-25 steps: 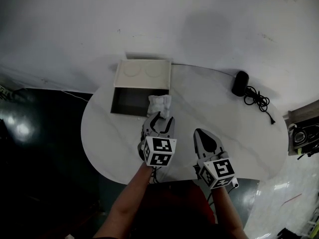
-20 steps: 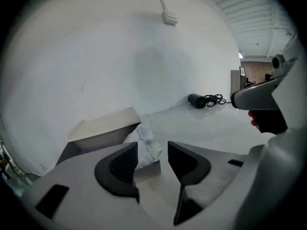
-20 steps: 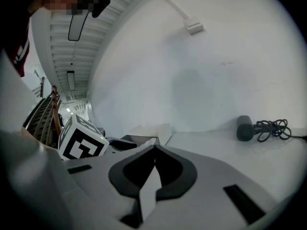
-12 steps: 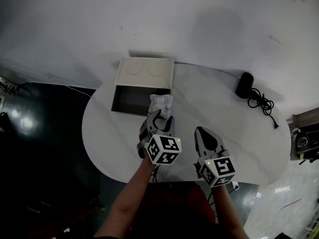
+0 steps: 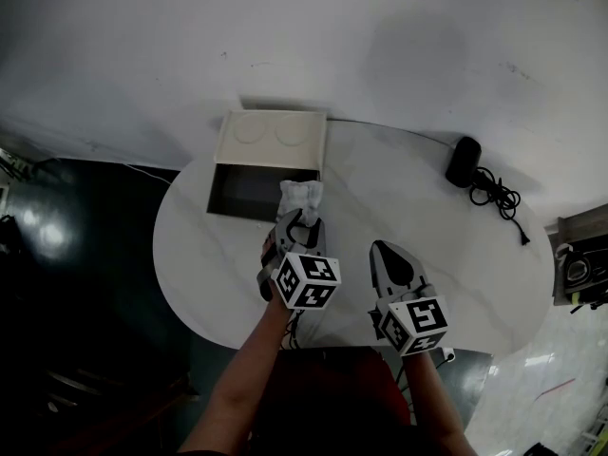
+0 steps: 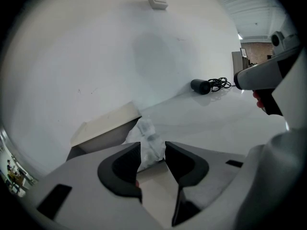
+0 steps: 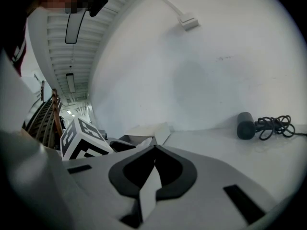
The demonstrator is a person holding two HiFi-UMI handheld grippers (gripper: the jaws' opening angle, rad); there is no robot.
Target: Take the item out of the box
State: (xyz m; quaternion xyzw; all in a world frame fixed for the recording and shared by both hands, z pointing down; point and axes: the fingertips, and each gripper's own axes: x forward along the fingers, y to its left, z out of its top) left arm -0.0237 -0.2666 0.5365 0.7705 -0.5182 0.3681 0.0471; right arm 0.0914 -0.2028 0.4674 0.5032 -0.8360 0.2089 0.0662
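Right hand-held gripper (image 5: 379, 249), jaws together, points forward across the table (image 5: 427, 207).

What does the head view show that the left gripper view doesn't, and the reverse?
Head view only: the whole oval table, two round marks on the box's open lid, and the person's forearms.
Left gripper view only: the left gripper's jaws stand apart, having just closed a little. The white wrapped item shows in the gap at the tips and is not pinched.
Both: box, item, right gripper, black device with cable.
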